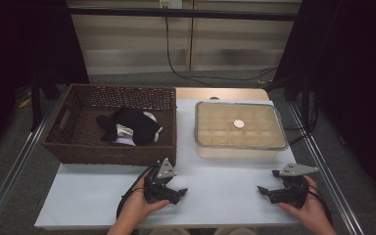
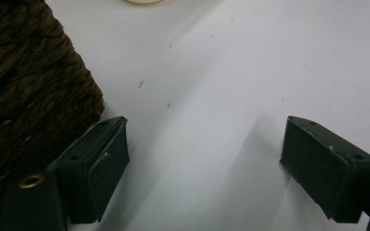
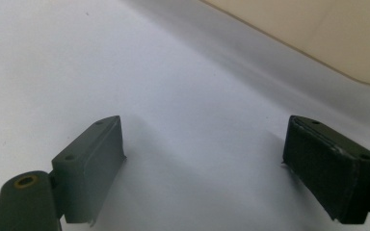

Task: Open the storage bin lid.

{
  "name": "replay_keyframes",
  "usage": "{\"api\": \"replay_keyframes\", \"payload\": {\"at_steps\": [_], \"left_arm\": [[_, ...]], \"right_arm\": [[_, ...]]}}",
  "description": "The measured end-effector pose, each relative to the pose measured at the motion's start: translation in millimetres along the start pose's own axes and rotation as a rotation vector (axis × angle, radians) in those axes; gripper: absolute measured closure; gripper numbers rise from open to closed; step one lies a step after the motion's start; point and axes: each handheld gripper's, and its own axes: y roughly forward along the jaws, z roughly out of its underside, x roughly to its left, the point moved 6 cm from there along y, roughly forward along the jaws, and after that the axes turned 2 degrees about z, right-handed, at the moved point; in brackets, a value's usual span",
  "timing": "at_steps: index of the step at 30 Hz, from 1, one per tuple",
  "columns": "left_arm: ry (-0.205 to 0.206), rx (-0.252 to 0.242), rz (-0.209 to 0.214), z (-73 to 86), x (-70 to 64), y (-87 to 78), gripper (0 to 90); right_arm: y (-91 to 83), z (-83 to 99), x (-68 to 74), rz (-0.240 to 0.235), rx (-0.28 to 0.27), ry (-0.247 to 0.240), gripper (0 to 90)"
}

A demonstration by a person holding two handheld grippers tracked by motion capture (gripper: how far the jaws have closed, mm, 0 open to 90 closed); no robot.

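With both the left gripper [image 1: 176,192] and right gripper [image 1: 267,191] spread wide and empty on the near table [image 1: 225,196], a reach for the dark clothes [image 1: 132,125] lying inside the left basket [image 1: 63,142] risked snagging its near wall, while the lidded box [image 1: 241,129] stood far right.

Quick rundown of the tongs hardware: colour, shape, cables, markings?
Both tongs, left and right, are black with two flat rectangular jaw blocks fastened by small screws. Each carries a grey three-cornered plate on top. A brass-coloured eyelet sits near one jaw's base. A black cable loops from the left one. No sleeves visible.
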Motion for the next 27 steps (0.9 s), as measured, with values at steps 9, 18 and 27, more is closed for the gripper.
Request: {"api": "replay_keyframes", "payload": {"at_steps": [9, 18, 27], "left_arm": [[0.001, -0.003, 0.0, -0.1, -0.2, 0.3, 16.3], [-0.058, 0.002, 0.0, -3.8, 0.2, 0.3, 16.6], [-0.113, 0.025, 0.042, -33.6, -8.4, -9.4, 22.2]], "right_arm": [[0.2, -0.1, -0.4, -0.001, -0.004, -0.004, 13.8], [-0.8, -0.3, -0.6, -0.004, -0.001, 0.006, 15.3], [-8.9, 1.6, -10.6, 0.017, 0.013, 0.115, 18.1]]}}
